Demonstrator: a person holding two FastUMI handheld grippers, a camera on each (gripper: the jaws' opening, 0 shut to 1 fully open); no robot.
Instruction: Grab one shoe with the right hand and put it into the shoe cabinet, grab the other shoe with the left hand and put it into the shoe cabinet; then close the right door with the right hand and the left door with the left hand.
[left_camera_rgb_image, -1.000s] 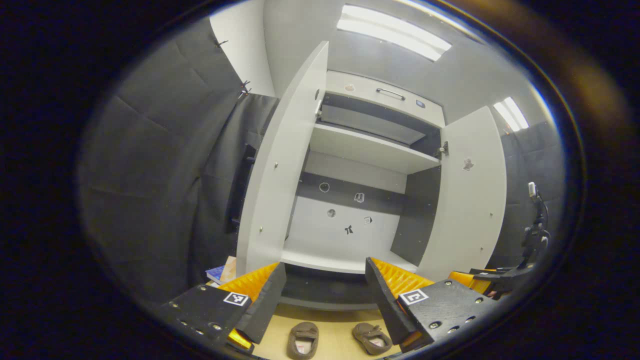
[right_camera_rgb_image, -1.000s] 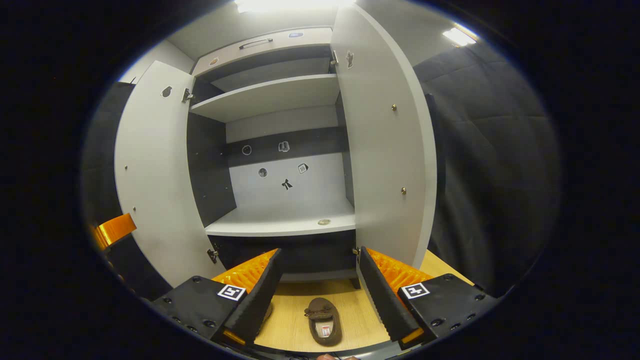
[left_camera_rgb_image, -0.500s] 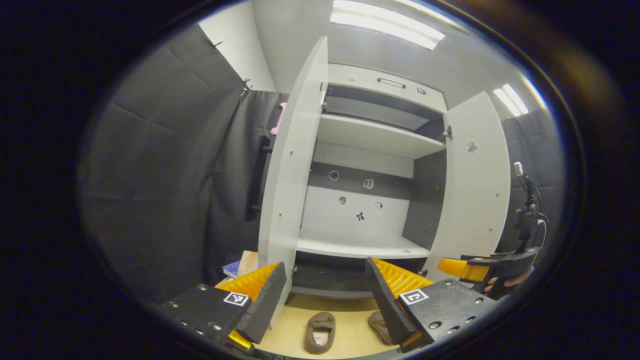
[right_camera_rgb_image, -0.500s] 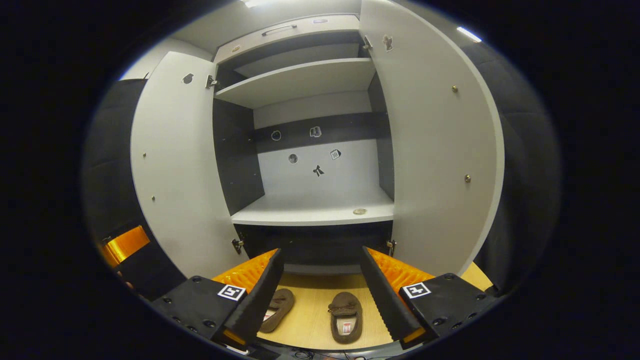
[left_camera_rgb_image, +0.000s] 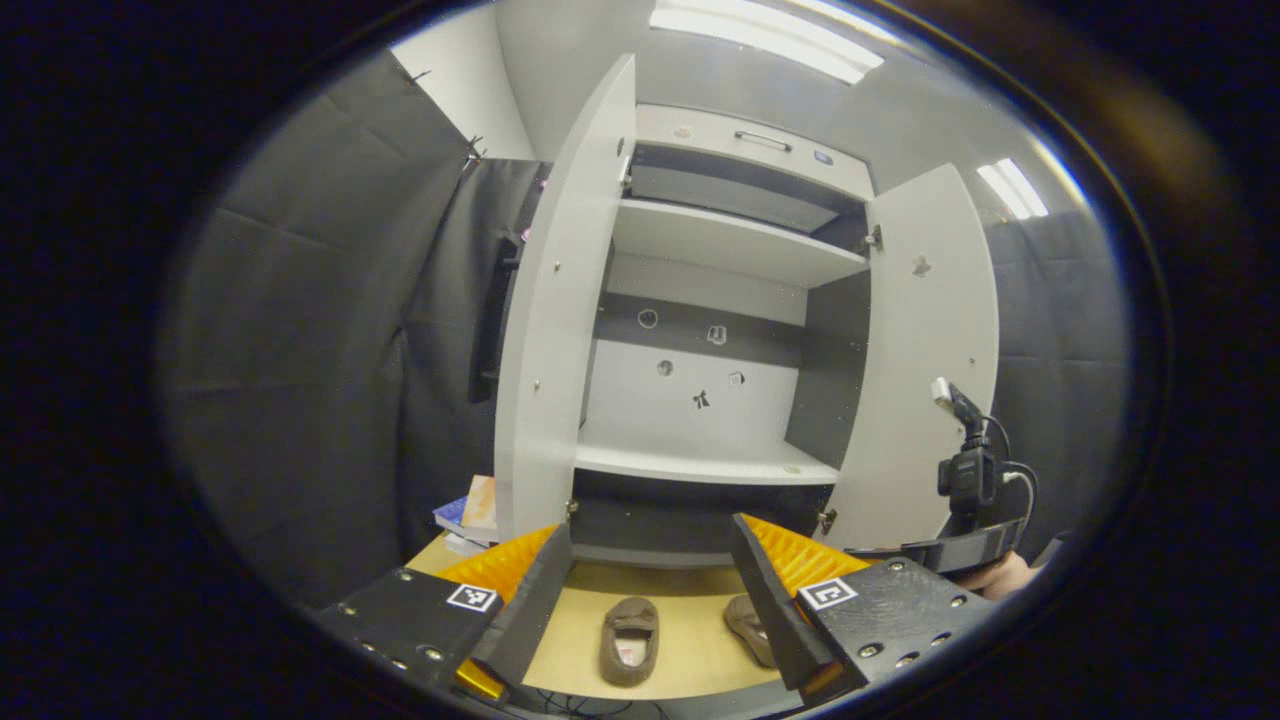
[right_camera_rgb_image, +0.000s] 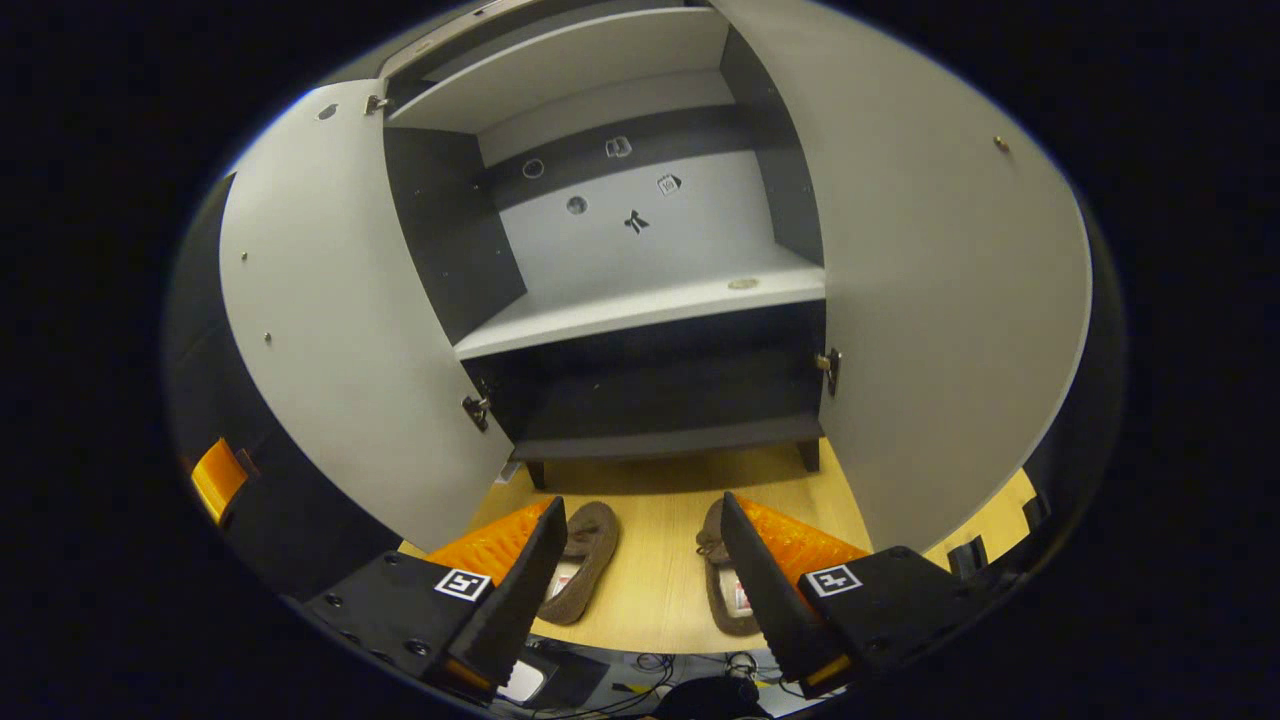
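Two brown slippers lie side by side on the wooden floor in front of the open shoe cabinet. In the left gripper view the left shoe (left_camera_rgb_image: 628, 640) shows whole and the right shoe (left_camera_rgb_image: 752, 628) is partly behind a finger. My left gripper (left_camera_rgb_image: 650, 590) hangs open above them, holding nothing. In the right gripper view my right gripper (right_camera_rgb_image: 640, 570) is open too, low over the floor, with the left shoe (right_camera_rgb_image: 585, 560) and the right shoe (right_camera_rgb_image: 722, 585) just beyond its fingers. The cabinet's left door (right_camera_rgb_image: 330, 330) and right door (right_camera_rgb_image: 950, 300) both stand wide open.
The lower shelf (right_camera_rgb_image: 640, 300) carries a small round disc (right_camera_rgb_image: 742, 284); an upper shelf (left_camera_rgb_image: 730, 240) and a drawer (left_camera_rgb_image: 760, 140) are above. Books (left_camera_rgb_image: 465, 510) lie left of the cabinet. Cables (right_camera_rgb_image: 690, 670) run along the floor's near edge. The other gripper (left_camera_rgb_image: 960, 550) sits at right.
The right gripper has tipped down and dropped toward the floor, so both shoes now sit close to its fingers. The left gripper has tilted slightly down; both stayed open.
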